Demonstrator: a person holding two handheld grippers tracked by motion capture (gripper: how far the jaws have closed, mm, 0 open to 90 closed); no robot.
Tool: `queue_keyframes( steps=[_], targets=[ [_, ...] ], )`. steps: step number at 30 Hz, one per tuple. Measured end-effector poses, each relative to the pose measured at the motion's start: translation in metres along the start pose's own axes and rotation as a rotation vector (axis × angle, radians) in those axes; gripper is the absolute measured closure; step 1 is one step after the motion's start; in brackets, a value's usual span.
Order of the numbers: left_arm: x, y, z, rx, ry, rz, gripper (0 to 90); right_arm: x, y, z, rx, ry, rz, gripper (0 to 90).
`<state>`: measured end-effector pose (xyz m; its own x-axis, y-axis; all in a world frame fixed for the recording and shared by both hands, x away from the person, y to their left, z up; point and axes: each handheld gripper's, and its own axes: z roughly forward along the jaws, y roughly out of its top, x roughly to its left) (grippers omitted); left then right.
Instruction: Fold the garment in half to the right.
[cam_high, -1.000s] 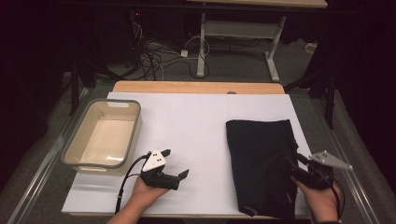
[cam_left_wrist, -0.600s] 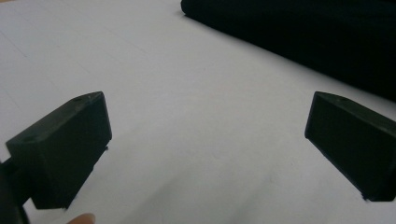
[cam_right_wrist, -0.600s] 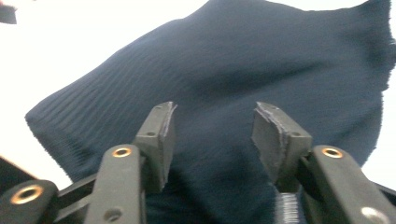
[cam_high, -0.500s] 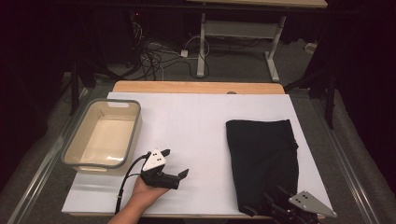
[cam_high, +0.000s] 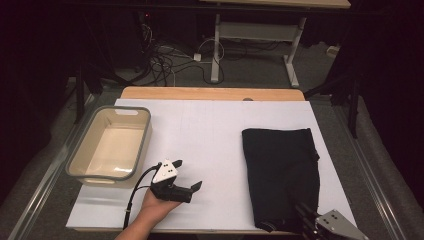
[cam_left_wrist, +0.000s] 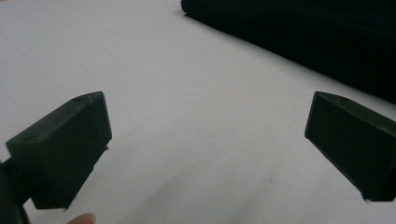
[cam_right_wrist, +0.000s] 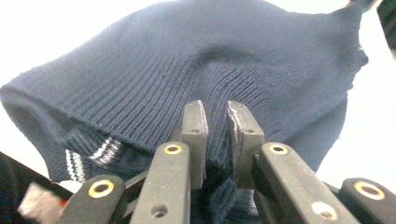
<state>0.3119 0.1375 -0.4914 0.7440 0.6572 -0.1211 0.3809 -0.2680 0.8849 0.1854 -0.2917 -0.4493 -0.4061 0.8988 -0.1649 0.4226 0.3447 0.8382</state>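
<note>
right tongs (cam_right_wrist: 215, 116) pinch the dark knit garment (cam_high: 282, 175) at the counter's (cam_high: 210, 130) near right edge.
jaws nearly closed on a ribbed fold; left tongs (cam_high: 187, 186) rest wide open, empty, well apart from it.

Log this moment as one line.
left gripper open, idle | right gripper pinching dark knit garment at near edge | tub empty

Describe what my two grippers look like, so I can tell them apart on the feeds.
The left gripper is black with a grey three-cornered plate, a black cable trailing back, and blocky matte black fingers. The right gripper has grey metal fingers on dark arms with brass-coloured rivets, and a grey plate too.
</note>
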Motion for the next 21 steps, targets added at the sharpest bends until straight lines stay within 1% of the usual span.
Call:
queue_keyframes(
  steps=[2, 4, 5, 7, 8, 9, 10, 12, 14, 16, 18, 19, 21],
  targets=[
    [0.0, 0.0, 0.0, 0.0, -0.001, 0.0, 0.0, -0.005, -0.001, -0.007, -0.013, -0.016, 0.014, 79.3],
    [0.0, 0.0, 0.0, 0.0, 0.0, 0.0, 0.0, -0.008, -0.008, -0.006, 0.008, -0.016, 0.023, 79.1],
    [0.0, 0.0, 0.0, 0.0, 0.0, 0.0, 0.0, -0.009, -0.013, -0.003, 0.029, -0.006, 0.03, 78.9],
    [0.0, 0.0, 0.0, 0.0, -0.001, -0.001, 0.0, -0.009, -0.021, 0.004, 0.048, 0.028, 0.053, 76.5],
    [0.0, 0.0, 0.0, 0.0, 0.0, -0.001, 0.0, -0.008, -0.022, 0.006, 0.052, 0.037, 0.058, 72.2],
    [0.0, 0.0, 0.0, 0.0, 0.0, -0.001, 0.0, -0.007, -0.02, 0.006, 0.048, 0.049, 0.065, 65.8],
    [0.0, 0.0, 0.0, 0.0, 0.0, -0.001, 0.0, -0.007, -0.017, 0.003, 0.032, 0.062, 0.068, 58.0],
    [0.0, 0.0, 0.0, 0.0, -0.001, 0.0, 0.0, -0.008, -0.011, -0.003, -0.007, 0.057, 0.068, 52.9],
    [0.0, 0.0, 0.0, 0.001, 0.0, 0.002, 0.0, -0.015, -0.004, -0.011, -0.047, 0.043, 0.095, 53.8],
    [0.0, 0.0, 0.0, 0.0, 0.0, 0.002, 0.0, -0.024, -0.002, -0.015, -0.065, 0.003, 0.108, 59.7],
    [0.0, 0.0, 0.0, 0.0, 0.001, 0.003, 0.0, -0.033, -0.004, -0.012, -0.055, -0.023, 0.127, 68.5],
    [0.0, 0.0, 0.0, 0.001, 0.001, 0.004, 0.0, -0.039, -0.008, -0.006, -0.034, -0.041, 0.134, 71.9],
    [0.0, 0.0, 0.0, 0.002, 0.001, 0.004, 0.0, -0.045, -0.015, 0.002, -0.004, -0.039, 0.158, 73.0]
  ],
)
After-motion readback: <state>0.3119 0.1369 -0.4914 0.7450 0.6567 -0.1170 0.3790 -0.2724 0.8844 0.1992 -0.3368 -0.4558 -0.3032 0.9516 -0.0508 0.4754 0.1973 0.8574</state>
